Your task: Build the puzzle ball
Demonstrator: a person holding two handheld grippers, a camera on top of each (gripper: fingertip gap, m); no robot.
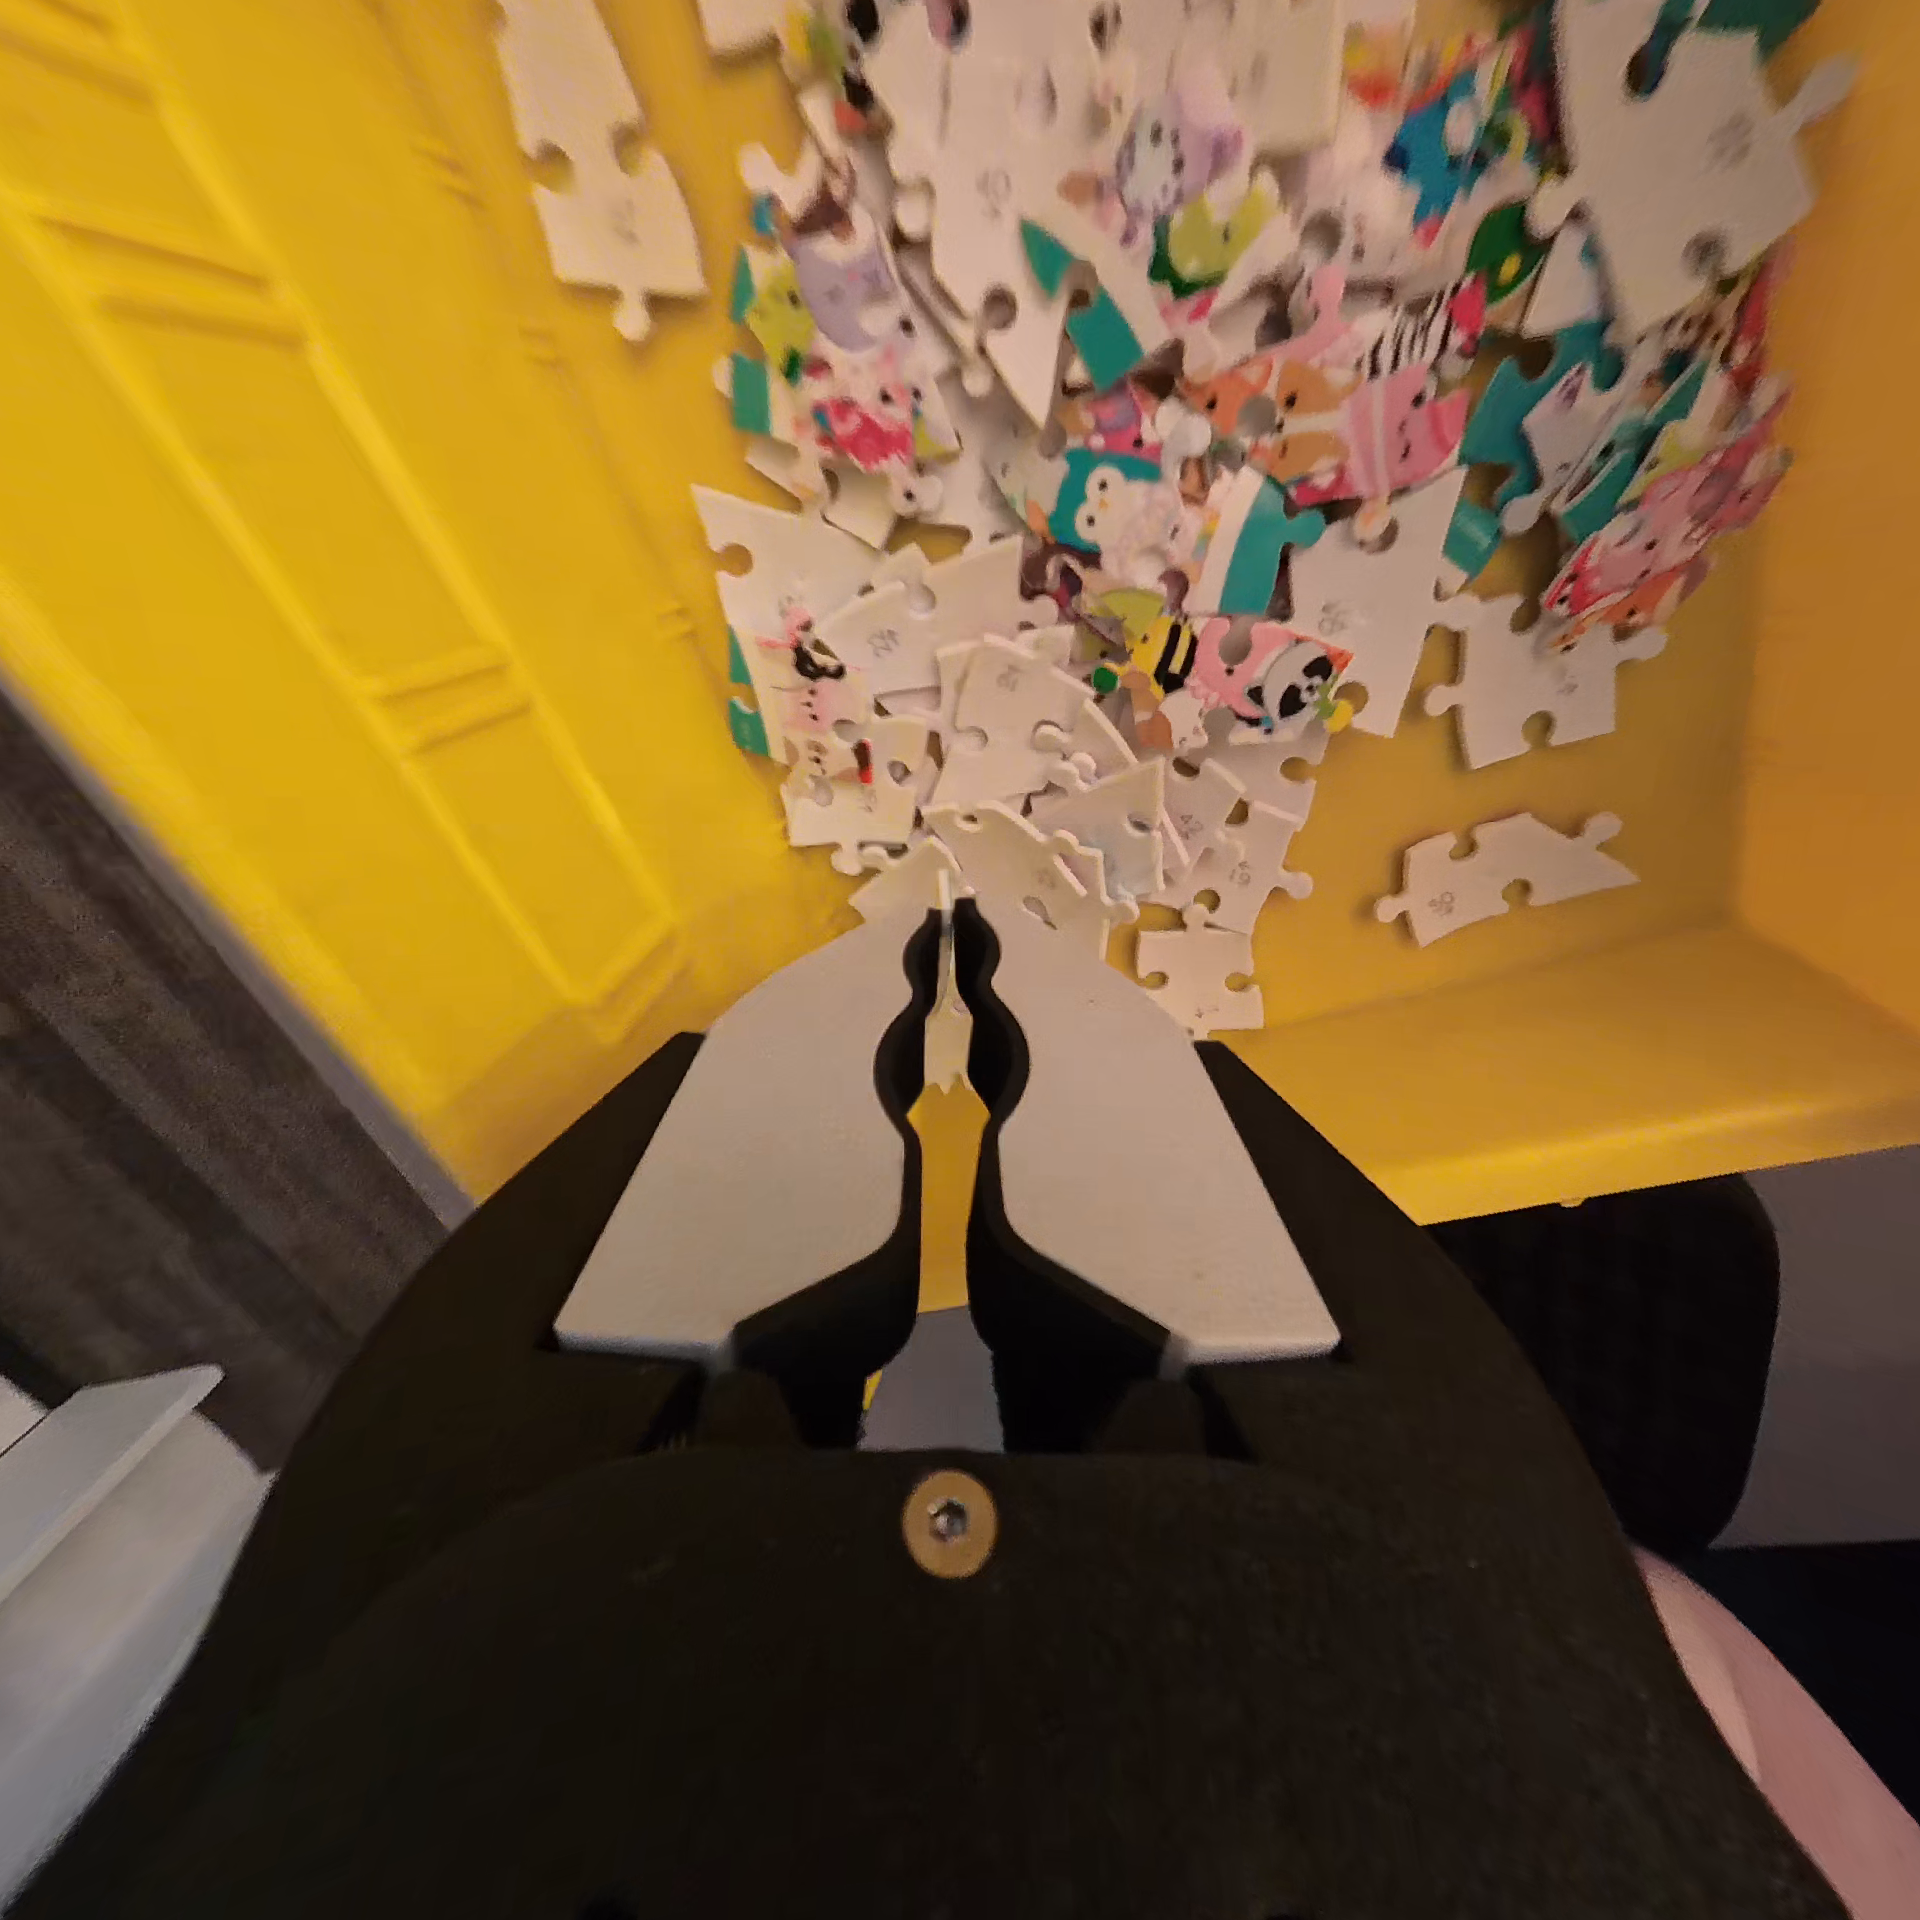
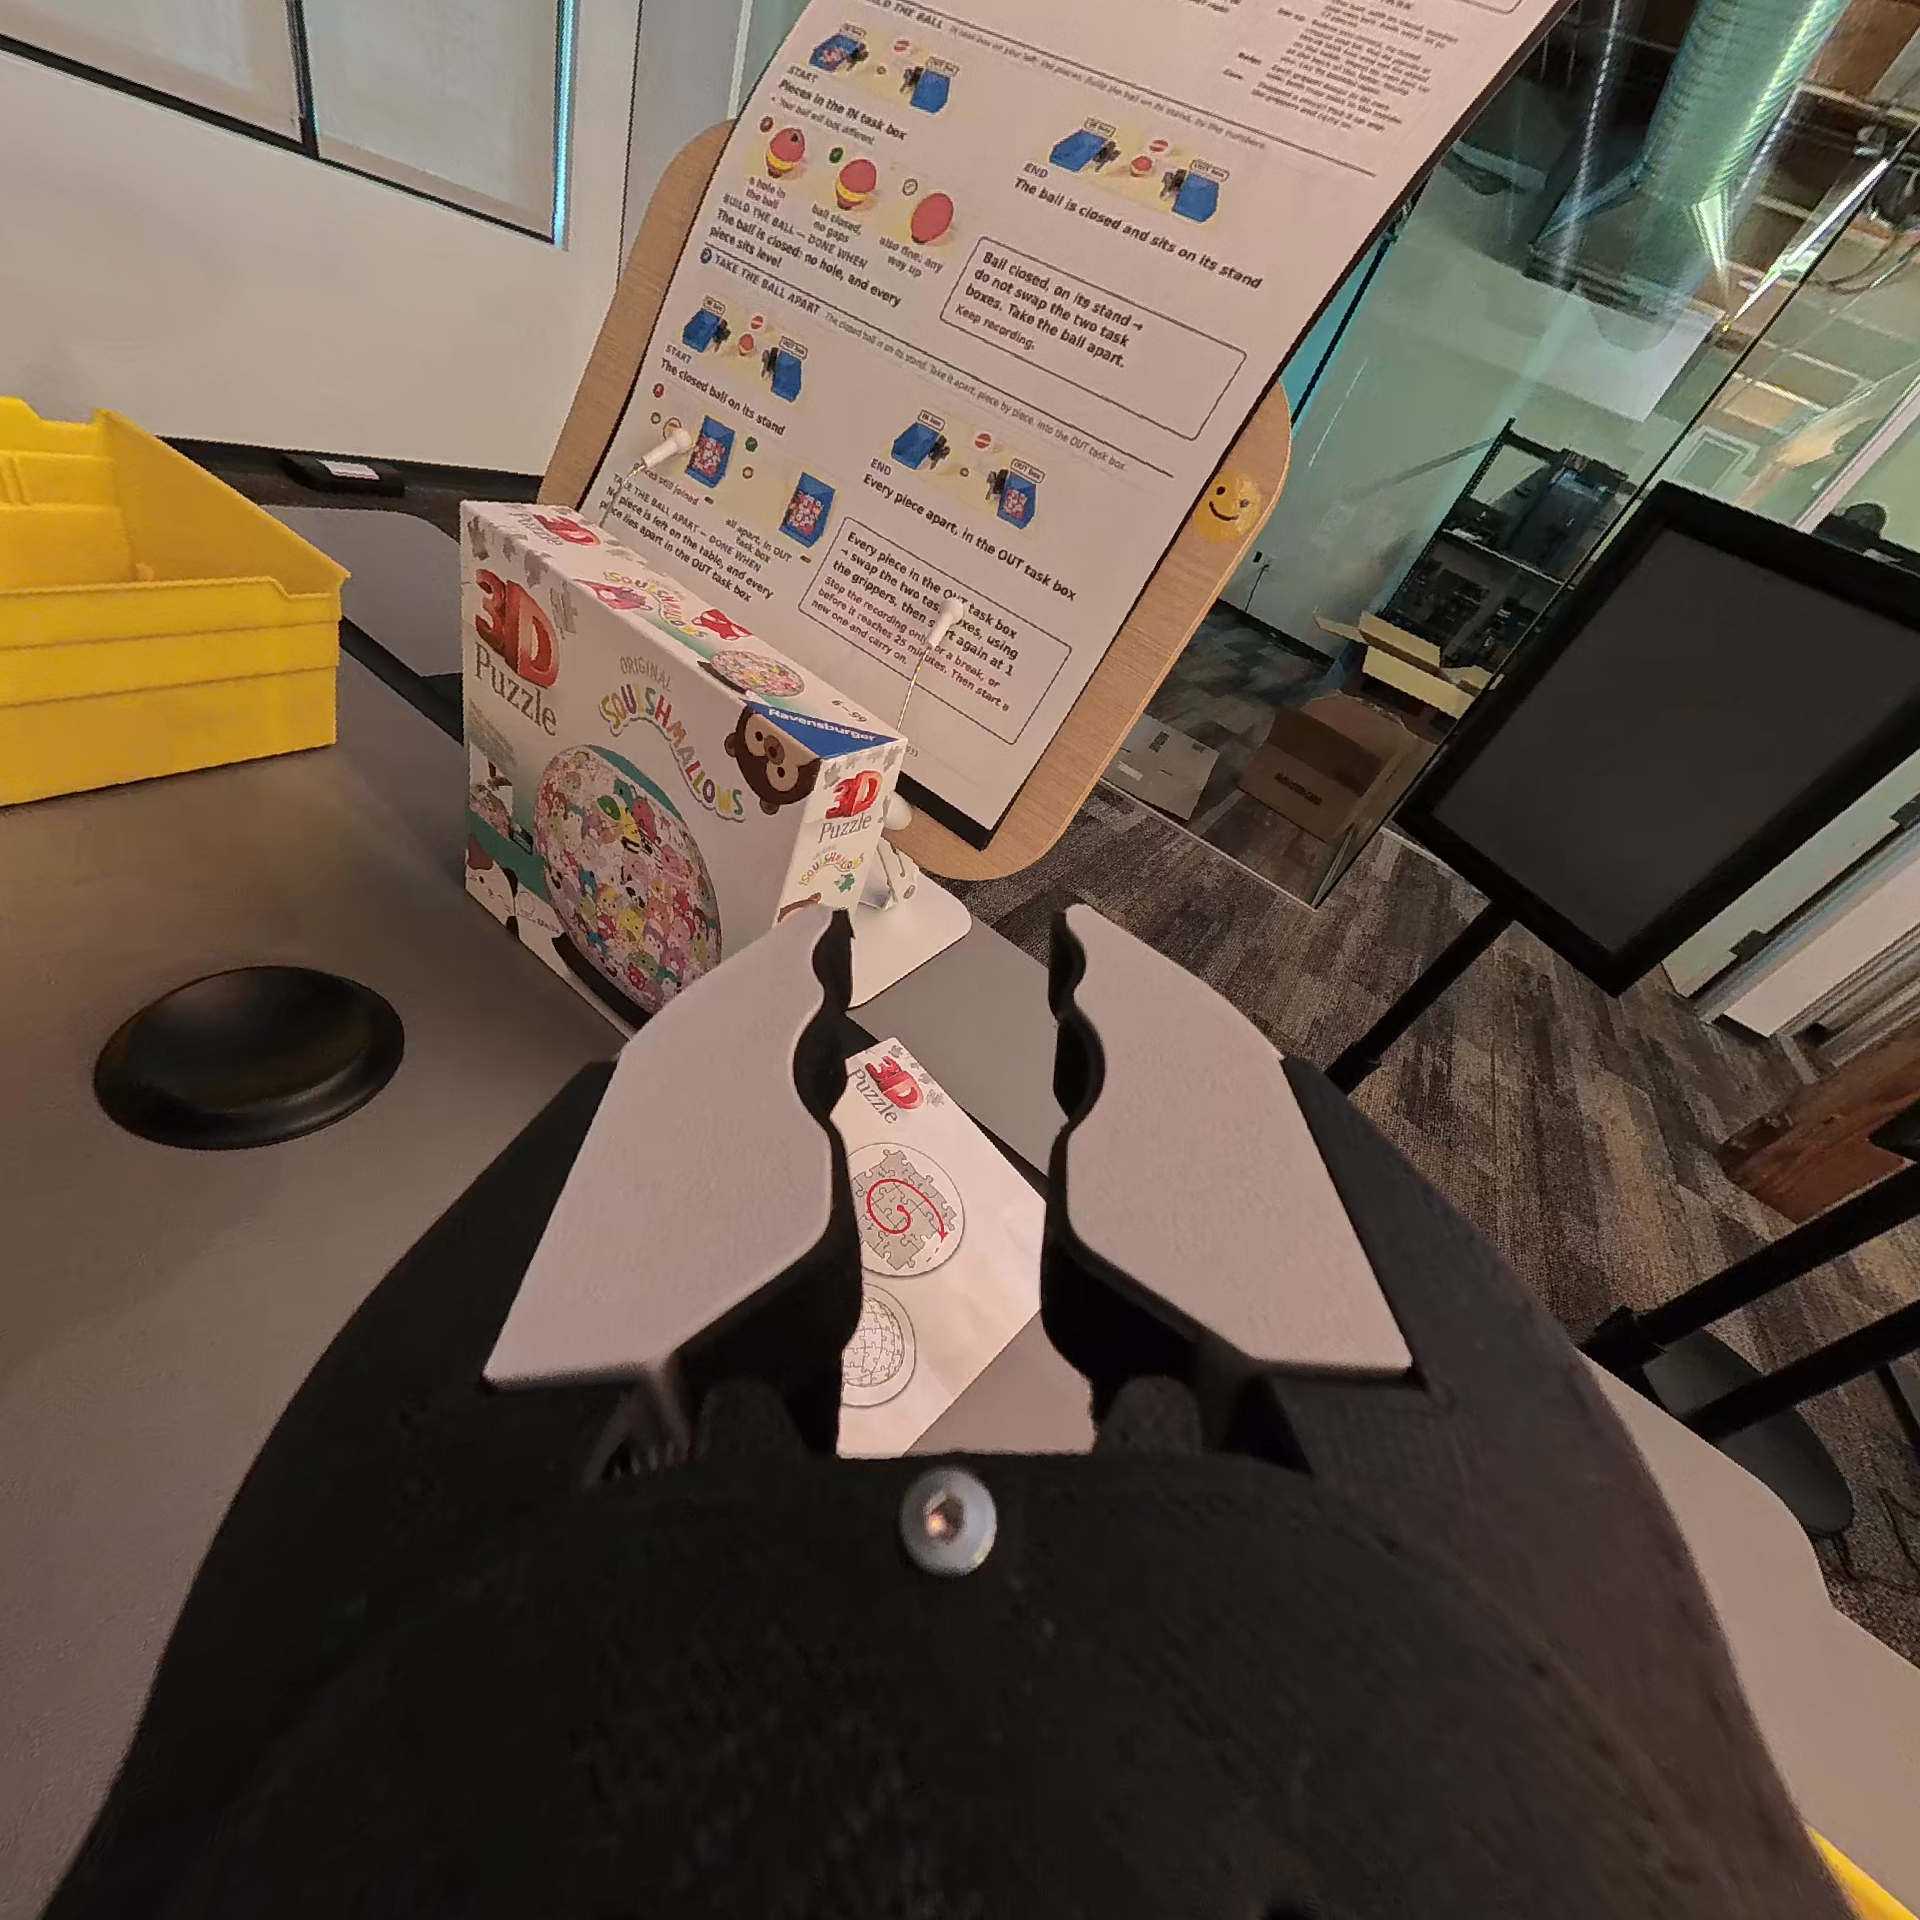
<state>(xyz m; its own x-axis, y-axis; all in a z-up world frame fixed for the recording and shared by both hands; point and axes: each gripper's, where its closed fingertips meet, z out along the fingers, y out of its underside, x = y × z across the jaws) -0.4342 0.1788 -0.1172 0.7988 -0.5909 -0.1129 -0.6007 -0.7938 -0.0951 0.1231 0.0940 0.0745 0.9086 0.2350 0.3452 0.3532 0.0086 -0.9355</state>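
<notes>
— What have we got in the left gripper?

— Its jaws are pinched nearly together on a thin white puzzle piece, held edge-on at the near rim of the heap of pieces in the yellow bin, which spreads from 12 to 2 o'clock.

— And our right gripper?

— Jaws wide apart, nothing held. It hangs over the grey table; a leaflet shows through the gap, the puzzle box stands at 11 o'clock.

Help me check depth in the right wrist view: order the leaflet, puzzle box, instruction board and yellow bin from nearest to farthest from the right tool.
1. Leaflet, on the table, seen between the right tool's fingers.
2. Puzzle box, ahead, slightly left.
3. Instruction board, standing behind the box.
Yellow bin, far left; too close to call against the board.
</notes>
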